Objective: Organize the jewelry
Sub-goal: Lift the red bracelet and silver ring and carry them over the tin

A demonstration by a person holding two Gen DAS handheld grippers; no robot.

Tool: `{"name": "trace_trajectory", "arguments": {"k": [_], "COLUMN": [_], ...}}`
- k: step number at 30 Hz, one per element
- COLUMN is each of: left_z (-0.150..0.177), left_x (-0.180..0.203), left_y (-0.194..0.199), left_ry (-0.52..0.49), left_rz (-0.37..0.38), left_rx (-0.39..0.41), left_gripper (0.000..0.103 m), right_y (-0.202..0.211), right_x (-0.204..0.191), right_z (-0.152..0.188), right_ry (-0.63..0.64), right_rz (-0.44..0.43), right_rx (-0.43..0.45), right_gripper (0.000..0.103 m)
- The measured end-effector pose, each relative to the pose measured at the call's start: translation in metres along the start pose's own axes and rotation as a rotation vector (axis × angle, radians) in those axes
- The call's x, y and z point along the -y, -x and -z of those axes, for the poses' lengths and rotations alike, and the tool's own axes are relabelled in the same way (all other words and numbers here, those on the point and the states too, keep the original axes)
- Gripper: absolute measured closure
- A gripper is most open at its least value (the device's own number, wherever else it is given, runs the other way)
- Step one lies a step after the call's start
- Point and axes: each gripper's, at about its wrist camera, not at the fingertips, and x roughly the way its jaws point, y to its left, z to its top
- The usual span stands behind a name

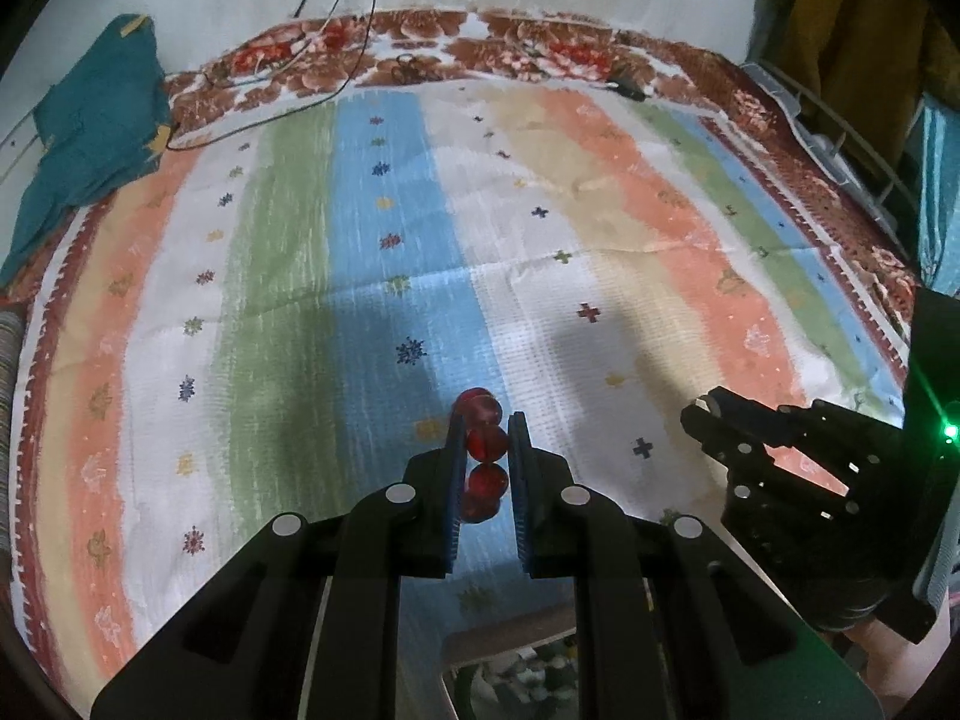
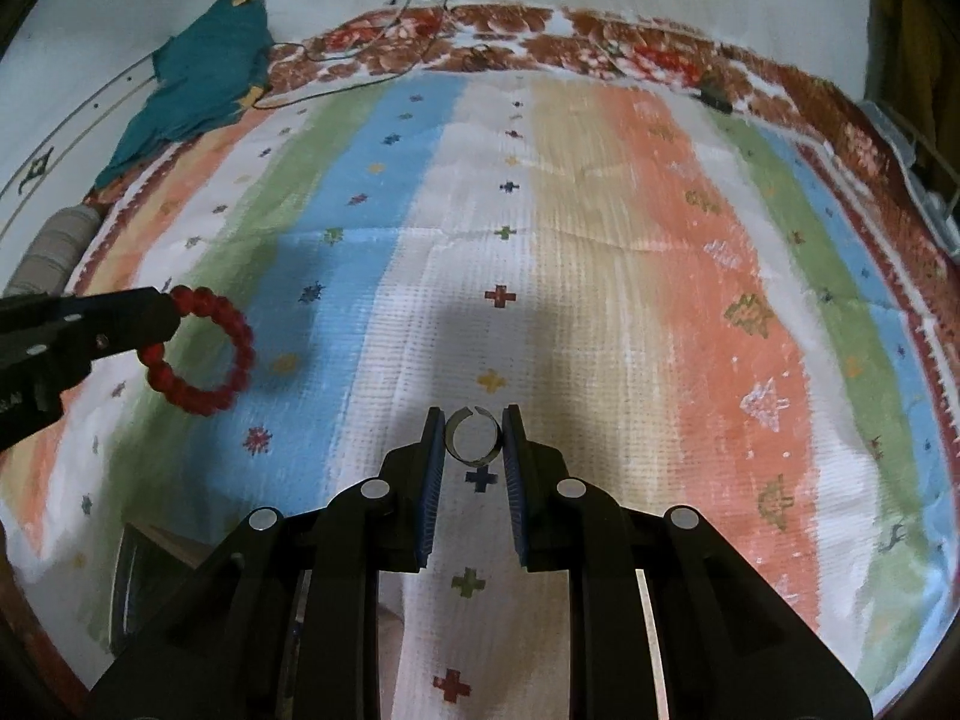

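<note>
While left tool [image 1: 487, 441] clamps red bead bracelet [image 2: 201, 354], right tool [image 2: 474, 441] pinches silver ring [image 2: 473, 437].

We see moderate, somewhat dim indoor light on the striped bedspread [image 1: 540, 228], brightest toward its far floral border. Soft grey shadows fall across the bedspread just beyond the left gripper [image 1: 487, 420] and the right gripper [image 2: 474, 414]. Fisheye distortion bows the bedspread's edges, with dark corners. A green lamp [image 1: 950, 432] flares. The red bracelet [image 2: 204, 354] looks slightly motion-blurred.
</note>
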Motion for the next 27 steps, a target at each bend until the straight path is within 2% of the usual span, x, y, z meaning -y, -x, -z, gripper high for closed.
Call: {"name": "trace_trajectory", "arguments": {"k": [14,20,27], "left_z": [0.026,0.037,0.052], "left_x": [0.014,0.013,0.019], "left_y": [0.052,0.070,0.084], "left_ry": [-0.004,0.011,-0.024], "left_rz": [0.045,0.067,0.068], "left_rx": [0.089,0.120,0.134], "left_gripper": [0.090,0.090,0.090], "right_y": [0.051,0.069,0.082], "right_x": [-0.025,-0.033,-0.042], "right_z": [0.016,0.026,0.039], "right_ry": [0.052,0.070,0.101], "right_rz": [-0.048,-0.086,-0.133], "right_rx": [0.088,0.112,0.119], "right_gripper": [0.083,0.083,0.083]}}
